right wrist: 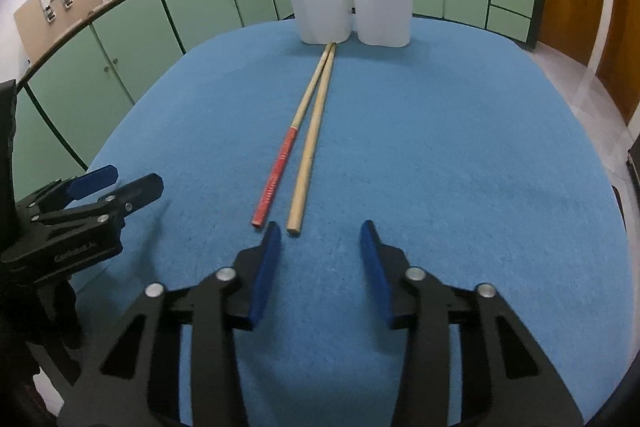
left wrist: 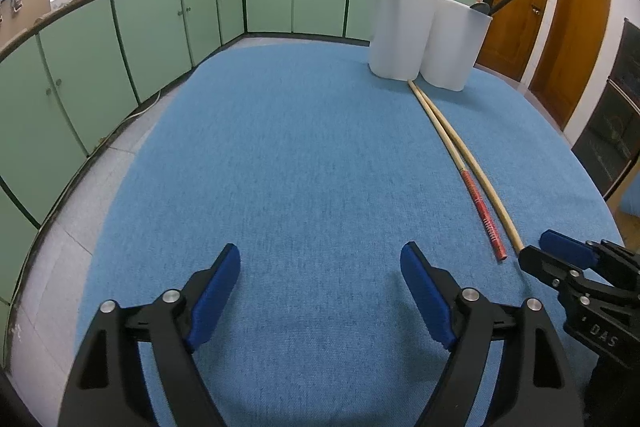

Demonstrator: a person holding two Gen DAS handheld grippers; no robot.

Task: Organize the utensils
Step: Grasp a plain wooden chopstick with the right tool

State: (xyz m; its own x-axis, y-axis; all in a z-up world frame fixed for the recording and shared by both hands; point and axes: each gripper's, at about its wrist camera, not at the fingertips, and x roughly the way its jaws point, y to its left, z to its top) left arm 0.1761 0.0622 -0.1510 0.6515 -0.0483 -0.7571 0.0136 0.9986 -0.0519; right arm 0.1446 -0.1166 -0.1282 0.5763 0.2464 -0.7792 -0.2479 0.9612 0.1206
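Right gripper [right wrist: 320, 239], jaws parted, I held just short of plain chopstick [right wrist: 310, 143] for pickup; left gripper [left wrist: 320, 267] gaped idle.

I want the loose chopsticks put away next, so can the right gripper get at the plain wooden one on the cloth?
Probably yes. The right gripper is open, and the plain wooden chopstick ends just ahead of its fingertips with nothing between.

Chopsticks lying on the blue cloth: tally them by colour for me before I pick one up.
Plain bamboo chopstick: 1
Red-handled chopstick: 1
Total on the cloth: 2
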